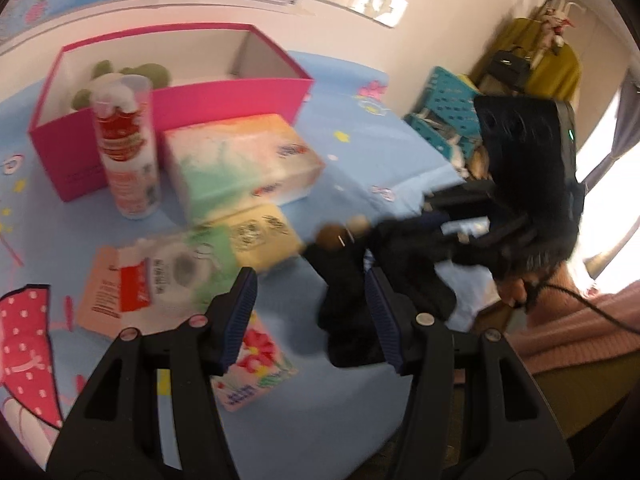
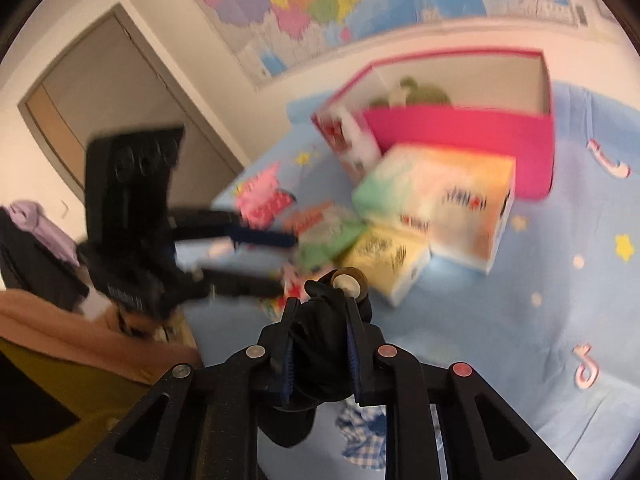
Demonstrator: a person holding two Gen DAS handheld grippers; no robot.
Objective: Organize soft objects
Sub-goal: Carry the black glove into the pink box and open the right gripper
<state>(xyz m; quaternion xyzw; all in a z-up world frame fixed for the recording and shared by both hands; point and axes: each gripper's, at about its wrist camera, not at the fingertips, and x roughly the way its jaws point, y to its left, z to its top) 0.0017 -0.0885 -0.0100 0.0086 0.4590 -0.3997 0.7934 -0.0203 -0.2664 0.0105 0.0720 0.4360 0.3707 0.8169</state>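
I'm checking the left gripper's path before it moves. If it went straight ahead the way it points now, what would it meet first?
Probably the green-patterned soft pack lying on the blue sheet, just beyond the open left gripper. The black plush hangs slightly right of that line. Motion blur makes depth uncertain.

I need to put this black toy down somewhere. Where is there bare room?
Bare blue sheet lies right of the tissue packs, and the pink box has room beside its green plush. Around the canister and packs it's crowded.

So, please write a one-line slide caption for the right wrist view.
Right tongs grip a black plush toy above the blue sheet, facing a pink box.
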